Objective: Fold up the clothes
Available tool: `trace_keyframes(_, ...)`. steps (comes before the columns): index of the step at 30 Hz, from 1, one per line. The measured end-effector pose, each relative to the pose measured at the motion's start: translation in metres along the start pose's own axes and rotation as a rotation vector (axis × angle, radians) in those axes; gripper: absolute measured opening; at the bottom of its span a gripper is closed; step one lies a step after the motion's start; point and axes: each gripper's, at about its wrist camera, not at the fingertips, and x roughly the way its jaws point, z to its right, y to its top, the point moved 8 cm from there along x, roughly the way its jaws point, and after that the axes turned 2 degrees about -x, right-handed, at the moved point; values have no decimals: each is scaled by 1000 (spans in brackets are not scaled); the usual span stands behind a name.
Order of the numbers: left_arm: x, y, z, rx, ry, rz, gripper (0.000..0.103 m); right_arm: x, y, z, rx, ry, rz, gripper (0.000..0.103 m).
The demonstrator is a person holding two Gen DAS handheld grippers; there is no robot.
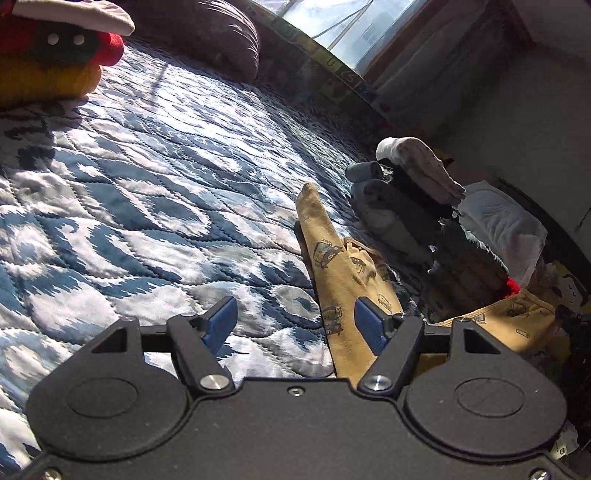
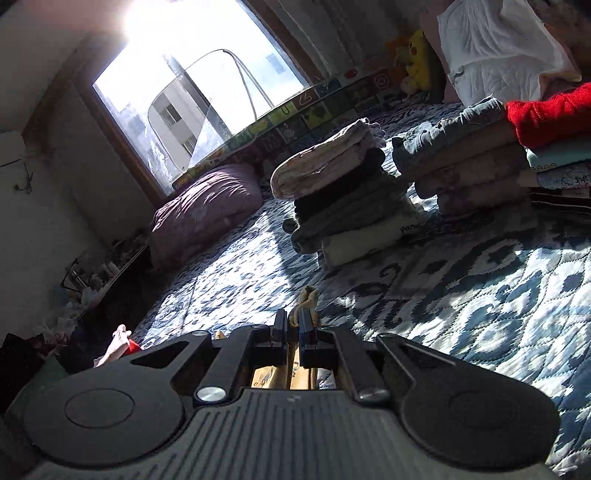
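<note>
Gripping yellow garment point(image 2: 306, 299), right gripper point(image 2: 292, 325) fingers closed; left gripper point(image 1: 295, 321) fingers spread above quilt point(image 1: 147, 206).

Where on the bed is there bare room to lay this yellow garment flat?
The widest bare stretch of quilt lies left of the yellow garment, between the red and yellow knit pile and the purple pillow. To the right it is crowded: the folded stack and the taller pile sit close together.
</note>
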Motion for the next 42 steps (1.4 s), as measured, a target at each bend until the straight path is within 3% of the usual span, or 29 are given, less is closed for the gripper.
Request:
trace_keyframes(6, 1, -6, 17, 87, -24, -27, 70, 3, -4, 17, -9, -38, -32, 7)
trace_keyframes(11, -17, -26, 62, 355, -118, -56, 70, 24, -10, 28, -10, -60, -65, 7)
trace_keyframes(16, -39, -64, 90, 560, -198, -116, 69, 38, -13, 29, -17, -65, -88, 7)
trace_keyframes(22, -46, -121, 110, 917, -130, -127, 65, 49, -8, 21, -41, -65, -102, 7)
trace_keyframes(25, -40, -138, 113, 1070, -69, -109, 46, 53, -2, 17, -41, -59, -113, 7)
trace_keyframes(26, -34, -142, 110, 1127, -11, -98, 36, 53, -1, 14, -34, -51, -116, 7)
trace_keyframes(27, -29, -145, 107, 1153, 19, -99, 22, 53, 0, 11, -27, -43, -119, 7)
trace_keyframes(29, -22, -148, 101, 1185, 51, -108, 5, 49, 6, 1, -7, -5, -117, 8)
trace_keyframes(35, -20, -152, 90, 1219, 57, -150, 3, 26, 36, -38, -77, 82, -64, 7)
trace_keyframes(40, -21, -159, 89, 1269, 54, -174, 2, 44, 22, -3, -221, -94, -120, 7)
trace_keyframes(42, -22, -160, 87, 1281, 53, -182, 2, 60, 6, 33, -178, -141, -174, 7)
